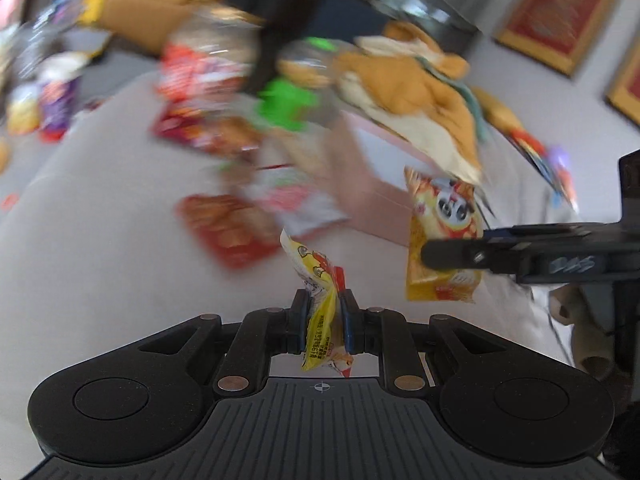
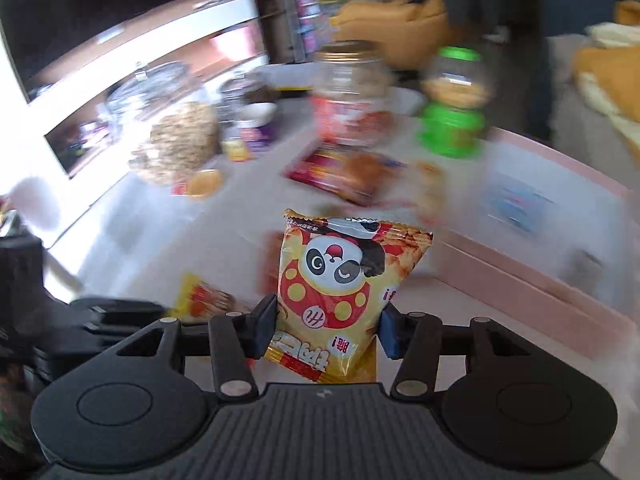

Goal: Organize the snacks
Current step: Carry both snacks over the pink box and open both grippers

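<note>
Now | left gripper [image 1: 325, 312] clamps yellow packet [image 1: 320, 280] | right gripper [image 2: 326, 326] pinches panda bag [image 2: 340, 276] | pink box [image 2: 540, 280] right

A home living room: framed pictures [image 1: 560, 12] on the wall at two o'clock, cushions [image 1: 416, 80] heaped beyond, snack jars [image 2: 352, 92] crowding the table [image 1: 100, 240] at twelve.

I see a yellow packet [image 1: 320, 300] with red print, an orange-yellow bag [image 2: 344, 280] bearing a black-and-white panda over red spotted circles, a green-lidded jar [image 2: 452, 100], and a pink box [image 2: 540, 280].
</note>
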{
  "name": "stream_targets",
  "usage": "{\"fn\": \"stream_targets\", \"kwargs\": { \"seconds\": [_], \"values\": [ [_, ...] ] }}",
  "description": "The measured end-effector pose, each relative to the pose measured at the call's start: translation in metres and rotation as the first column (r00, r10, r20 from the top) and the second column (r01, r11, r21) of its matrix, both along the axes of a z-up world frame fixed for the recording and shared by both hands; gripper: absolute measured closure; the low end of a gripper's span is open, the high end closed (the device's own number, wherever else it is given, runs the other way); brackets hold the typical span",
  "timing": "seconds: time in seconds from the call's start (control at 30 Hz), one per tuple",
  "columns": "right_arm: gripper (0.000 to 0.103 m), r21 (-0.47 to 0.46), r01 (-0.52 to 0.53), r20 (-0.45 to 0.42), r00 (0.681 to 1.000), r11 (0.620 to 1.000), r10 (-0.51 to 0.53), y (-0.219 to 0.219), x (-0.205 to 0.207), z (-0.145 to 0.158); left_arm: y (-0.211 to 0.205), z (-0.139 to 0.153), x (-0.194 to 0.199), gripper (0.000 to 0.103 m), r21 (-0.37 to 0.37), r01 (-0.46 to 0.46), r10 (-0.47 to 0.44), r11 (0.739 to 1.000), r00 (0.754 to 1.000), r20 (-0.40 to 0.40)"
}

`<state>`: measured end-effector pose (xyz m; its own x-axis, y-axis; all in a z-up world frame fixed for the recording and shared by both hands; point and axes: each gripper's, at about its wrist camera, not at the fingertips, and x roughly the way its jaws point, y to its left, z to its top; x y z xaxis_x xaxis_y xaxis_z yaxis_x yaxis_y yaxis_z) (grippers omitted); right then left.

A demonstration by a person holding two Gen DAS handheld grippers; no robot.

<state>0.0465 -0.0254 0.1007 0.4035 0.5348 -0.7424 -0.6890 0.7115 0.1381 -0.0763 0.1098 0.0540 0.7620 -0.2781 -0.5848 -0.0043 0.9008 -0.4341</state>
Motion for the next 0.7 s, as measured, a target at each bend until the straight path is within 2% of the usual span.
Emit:
{"fn": "stream_targets", "kwargs": {
  "seconds": [0.13, 0.2, 0.33, 0.43, 0.5, 0.6, 0.63, 0.7],
  "values": [
    [0.052, -0.054, 0.152, 0.092, 0.985, 0.987, -0.146, -0.069, -0.001, -0.014, -0.050, 0.032, 0.026, 0.083, 0.068, 0.092, -0.096, 0.993, 0.994, 0.049],
    [0.052, -0.048, 0.202, 0.088, 0.976, 0.978, -0.198, -0.095, 0.001, -0.021, -0.074, 0.047, 0.045, 0.083, 0.100, 0.131, -0.138, 0.986, 0.988, 0.072],
    [0.052, 0.020, 0.251, 0.045, 0.967, 0.968, -0.252, -0.133, 0.000, -0.030, -0.115, 0.070, 0.082, 0.083, 0.154, 0.200, -0.219, 0.968, 0.969, 0.115],
    [0.052, 0.038, 0.281, 0.072, 0.956, 0.959, -0.283, -0.140, -0.006, -0.035, -0.125, 0.085, 0.115, 0.083, 0.091, 0.194, -0.206, 0.977, 0.967, 0.149],
    [0.052, 0.054, 0.289, 0.074, 0.953, 0.956, -0.293, -0.143, -0.007, -0.040, -0.125, 0.097, 0.145, 0.082, 0.041, 0.160, -0.165, 0.986, 0.964, 0.207],
    [0.052, 0.072, 0.302, 0.042, 0.951, 0.951, -0.305, -0.144, -0.003, -0.051, -0.112, 0.088, 0.201, 0.081, -0.087, 0.134, -0.112, 0.987, 0.968, 0.226],
    [0.052, 0.076, 0.306, 0.034, 0.950, 0.949, -0.310, -0.147, -0.001, -0.054, -0.108, 0.082, 0.212, 0.081, -0.097, 0.109, -0.088, 0.989, 0.975, 0.205],
    [0.052, 0.083, 0.316, 0.024, 0.947, 0.945, -0.319, -0.151, 0.001, -0.058, -0.101, 0.069, 0.222, 0.081, -0.047, 0.048, -0.040, 0.998, 0.987, 0.155]
  ]
}}
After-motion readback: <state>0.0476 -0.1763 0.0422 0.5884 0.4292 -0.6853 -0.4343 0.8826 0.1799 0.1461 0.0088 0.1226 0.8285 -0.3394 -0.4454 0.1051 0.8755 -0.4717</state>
